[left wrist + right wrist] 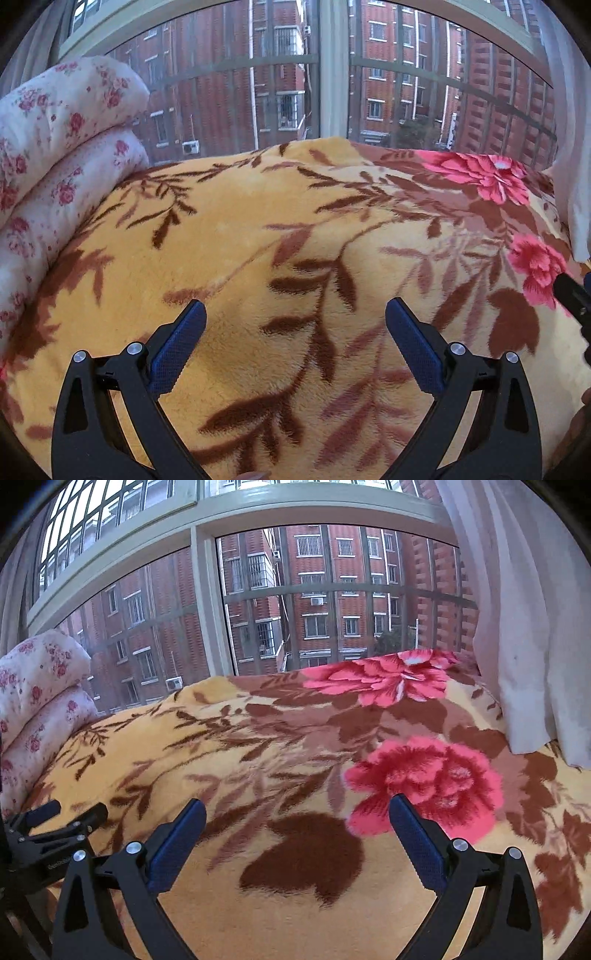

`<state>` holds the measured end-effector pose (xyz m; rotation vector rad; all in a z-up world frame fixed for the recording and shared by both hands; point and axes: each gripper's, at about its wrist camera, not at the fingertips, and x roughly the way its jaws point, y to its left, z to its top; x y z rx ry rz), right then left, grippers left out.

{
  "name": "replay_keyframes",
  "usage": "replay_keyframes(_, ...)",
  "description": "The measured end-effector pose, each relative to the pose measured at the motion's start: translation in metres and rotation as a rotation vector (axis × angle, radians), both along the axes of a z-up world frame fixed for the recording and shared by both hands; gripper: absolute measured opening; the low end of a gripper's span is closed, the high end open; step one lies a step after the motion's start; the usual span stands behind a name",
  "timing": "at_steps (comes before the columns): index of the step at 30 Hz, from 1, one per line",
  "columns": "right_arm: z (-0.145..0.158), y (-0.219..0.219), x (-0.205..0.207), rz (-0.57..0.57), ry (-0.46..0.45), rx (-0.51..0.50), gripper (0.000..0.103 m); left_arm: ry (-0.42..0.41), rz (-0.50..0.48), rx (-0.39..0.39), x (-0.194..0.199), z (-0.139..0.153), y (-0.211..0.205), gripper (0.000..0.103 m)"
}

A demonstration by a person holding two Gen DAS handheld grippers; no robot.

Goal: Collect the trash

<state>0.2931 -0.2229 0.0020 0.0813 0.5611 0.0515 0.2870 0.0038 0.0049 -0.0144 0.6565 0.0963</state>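
No trash shows in either view. My left gripper point(295, 314) is open and empty, its blue-padded jaws wide apart above a yellow floral blanket point(240, 229) on a bed. My right gripper point(297, 812) is also open and empty over the same blanket point(207, 760), close to a big pink flower print point(432, 779). The left gripper also shows at the left edge of the right wrist view point(66, 814). A black tip of the right gripper shows at the right edge of the left wrist view point(570, 295).
A folded white quilt with pink roses point(55, 147) is stacked at the bed's left end, also in the right wrist view point(40, 701). A barred window point(325, 74) runs behind the bed. A white curtain point(528, 627) hangs at the right, reaching the blanket.
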Motion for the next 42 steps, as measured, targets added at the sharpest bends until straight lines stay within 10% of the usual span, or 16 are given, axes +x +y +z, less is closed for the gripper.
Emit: replay_keyframes(42, -0.0079, 0.0046, -0.0042, -0.027, -0.010, -0.042, 0.098, 0.013, -0.043, -0.015, 0.0028, -0.0100, -0.0054, 0.095)
